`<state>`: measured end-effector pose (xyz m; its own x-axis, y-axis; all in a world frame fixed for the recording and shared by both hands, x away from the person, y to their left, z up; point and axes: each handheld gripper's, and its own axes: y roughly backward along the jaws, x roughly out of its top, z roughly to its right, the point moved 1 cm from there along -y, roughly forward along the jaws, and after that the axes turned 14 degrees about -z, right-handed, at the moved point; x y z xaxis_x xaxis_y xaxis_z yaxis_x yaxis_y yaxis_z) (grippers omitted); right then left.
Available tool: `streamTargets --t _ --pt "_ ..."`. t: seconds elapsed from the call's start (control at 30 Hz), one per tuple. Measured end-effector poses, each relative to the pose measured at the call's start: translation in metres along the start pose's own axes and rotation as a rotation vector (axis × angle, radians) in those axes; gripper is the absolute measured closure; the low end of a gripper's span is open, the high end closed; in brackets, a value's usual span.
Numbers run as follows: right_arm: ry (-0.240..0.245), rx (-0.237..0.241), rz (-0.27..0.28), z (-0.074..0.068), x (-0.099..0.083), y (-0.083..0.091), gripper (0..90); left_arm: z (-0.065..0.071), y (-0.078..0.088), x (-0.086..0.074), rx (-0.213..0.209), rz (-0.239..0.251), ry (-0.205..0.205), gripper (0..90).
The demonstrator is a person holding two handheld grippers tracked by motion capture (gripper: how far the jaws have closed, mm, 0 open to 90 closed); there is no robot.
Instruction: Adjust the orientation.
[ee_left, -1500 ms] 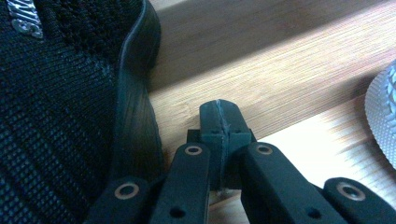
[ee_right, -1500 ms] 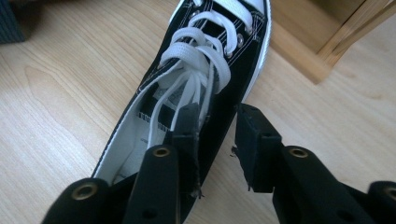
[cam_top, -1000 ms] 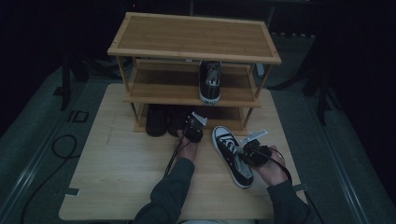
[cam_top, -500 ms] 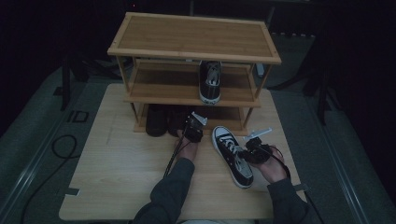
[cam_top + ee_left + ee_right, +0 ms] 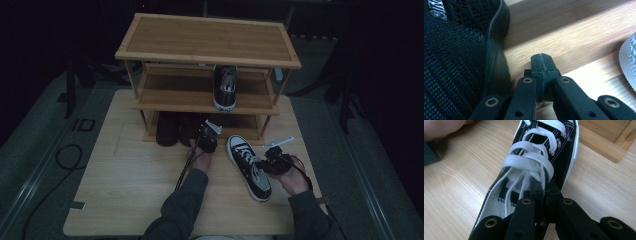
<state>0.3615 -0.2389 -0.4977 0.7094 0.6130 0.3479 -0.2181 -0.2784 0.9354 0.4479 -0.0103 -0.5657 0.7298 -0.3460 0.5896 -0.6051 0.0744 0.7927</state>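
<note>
Now gripped: sneaker (image 5: 249, 167) on table (image 5: 125, 190), its side wall pinched in right gripper (image 5: 541, 185). Left gripper (image 5: 541, 61) clamped together, empty, beside black shoe (image 5: 456, 50). On rack (image 5: 200, 37), middle shelf: second sneaker (image 5: 225, 87).

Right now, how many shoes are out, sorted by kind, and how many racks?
Black canvas sneakers with white laces: 2, one on the table gripped at its collar by the right hand-held gripper, one on the rack's middle shelf
Dark shoes under the bottom shelf: 2
Wooden shoe racks: 1
Total: 5
</note>
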Motion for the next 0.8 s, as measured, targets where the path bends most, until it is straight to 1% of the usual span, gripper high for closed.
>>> streamTargets --t 0.2,0.4,0.8 --pt "-0.003 0.019 0.008 0.003 -0.001 0.003 88.2 0.0 0.0 0.0 0.0 0.0 0.0 90.0" --pt "0.008 0.035 0.015 0.006 -0.004 0.007 88.2 0.0 0.0 0.0 0.0 0.001 0.0 90.0" --pt "0.031 0.045 0.02 0.005 -0.004 0.012 88.2 0.0 0.0 0.0 0.001 0.0 -0.001 90.0"
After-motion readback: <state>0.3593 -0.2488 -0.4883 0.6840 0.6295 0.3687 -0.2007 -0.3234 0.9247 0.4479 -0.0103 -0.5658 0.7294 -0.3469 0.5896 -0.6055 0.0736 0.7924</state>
